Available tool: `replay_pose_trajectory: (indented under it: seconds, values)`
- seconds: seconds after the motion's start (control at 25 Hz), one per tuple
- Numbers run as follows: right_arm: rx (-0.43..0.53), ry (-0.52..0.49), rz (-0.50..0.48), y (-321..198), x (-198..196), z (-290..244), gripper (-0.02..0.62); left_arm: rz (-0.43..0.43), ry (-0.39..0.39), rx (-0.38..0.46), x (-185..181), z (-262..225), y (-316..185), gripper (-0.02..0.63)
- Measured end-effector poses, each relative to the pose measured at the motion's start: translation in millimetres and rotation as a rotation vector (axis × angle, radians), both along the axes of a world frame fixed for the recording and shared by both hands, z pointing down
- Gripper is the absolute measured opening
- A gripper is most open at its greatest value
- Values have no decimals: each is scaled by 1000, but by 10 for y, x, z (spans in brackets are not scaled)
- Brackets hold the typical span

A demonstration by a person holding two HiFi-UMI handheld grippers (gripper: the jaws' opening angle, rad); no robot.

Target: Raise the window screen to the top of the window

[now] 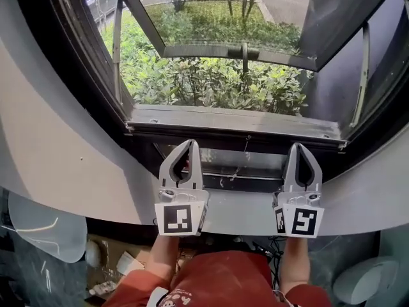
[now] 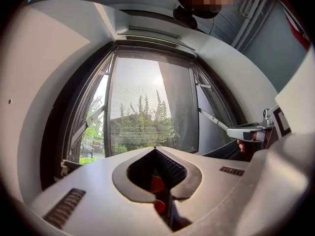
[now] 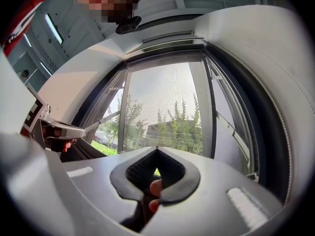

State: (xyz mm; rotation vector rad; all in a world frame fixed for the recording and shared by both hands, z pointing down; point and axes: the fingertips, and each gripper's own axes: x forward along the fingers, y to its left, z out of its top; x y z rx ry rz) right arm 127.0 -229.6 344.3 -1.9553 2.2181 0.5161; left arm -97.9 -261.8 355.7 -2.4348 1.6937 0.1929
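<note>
Both tongs are pressed together with nothing between them: the left tongs [image 1: 190, 143] and the right tongs [image 1: 298, 146] lie side by side over the pale window ledge [image 1: 77, 171], tips aimed at the foot of the window. The window screen [image 3: 165, 95] shows as fine mesh across the opening straight ahead of both tongs, so it appears to be down, and the task looks not yet begun. Just beyond the tips runs a dark rail [image 1: 192, 135], which I take for the screen's bottom bar, though I cannot be sure. A thin cord [image 1: 241, 162] hangs between the two tongs. To do the step well, the tongs should part and take that rail one on each side of its middle, clear of the cord, or hook under it with tips kept level. Then both should lift evenly, so the rail stays square in its side tracks and does not jam. The mesh itself should not be touched, since it would likely dent or tear.
</note>
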Motion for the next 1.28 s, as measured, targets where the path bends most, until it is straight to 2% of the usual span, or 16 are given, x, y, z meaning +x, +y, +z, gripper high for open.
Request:
replay_pose_trajectory:
  seconds: [0.24,0.44,0.68,0.72,0.76,0.88,1.08,1.28]
  values:
    - [-11,25,-21,-69,90,44,9,-12,-62,3,127,37,-90,5]
    - [-49,65,-80,-128,71,170,9,-28,-155,16,150,87,-136,5]
    - [-116,180,-145,-178,-10,318,12,-3,-386,48,251,186,-174,26]
    - [-134,201,-162,-186,-31,351,62,4,-419,46,273,225,-179,35]
    - [-147,224,-174,-195,-49,379,81,12,-447,47,295,267,-185,44]
    - [-167,324,-171,-221,-68,453,81,48,-529,64,359,384,-201,66]
    - [-237,579,-160,-262,-103,657,117,94,-670,76,391,534,-206,93]
    - [-242,844,-97,-312,-77,796,135,104,-895,80,353,713,-261,117]
